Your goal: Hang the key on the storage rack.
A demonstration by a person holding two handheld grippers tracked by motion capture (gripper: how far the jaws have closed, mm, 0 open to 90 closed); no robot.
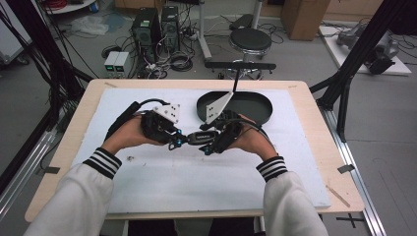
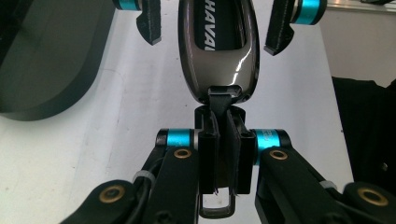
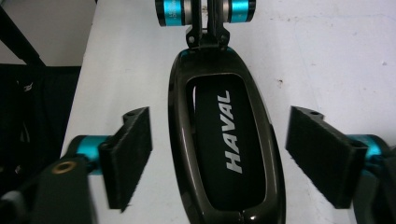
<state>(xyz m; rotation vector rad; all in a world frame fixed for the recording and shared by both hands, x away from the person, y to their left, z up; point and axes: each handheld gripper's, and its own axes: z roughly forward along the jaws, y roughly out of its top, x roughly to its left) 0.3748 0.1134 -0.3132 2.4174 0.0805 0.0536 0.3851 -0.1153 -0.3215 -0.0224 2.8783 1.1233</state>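
Note:
A glossy dark key fob (image 1: 199, 136) marked HAVAL hangs just above the white mat between both hands. My left gripper (image 2: 223, 154) is shut on the black strap at the fob's end (image 2: 218, 60), and a metal ring (image 2: 217, 210) pokes out below the jaws. My right gripper (image 3: 224, 158) is open, its pads (image 3: 128, 154) standing apart on either side of the fob body (image 3: 226, 140) without touching it. In the high view the left gripper (image 1: 176, 142) and right gripper (image 1: 209, 145) face each other tip to tip.
A black oval tray (image 1: 255, 105) lies on the white mat (image 1: 147, 172) just behind the right hand. The mat covers a wooden table (image 1: 314, 123). A stool and computer gear stand on the floor beyond the far edge.

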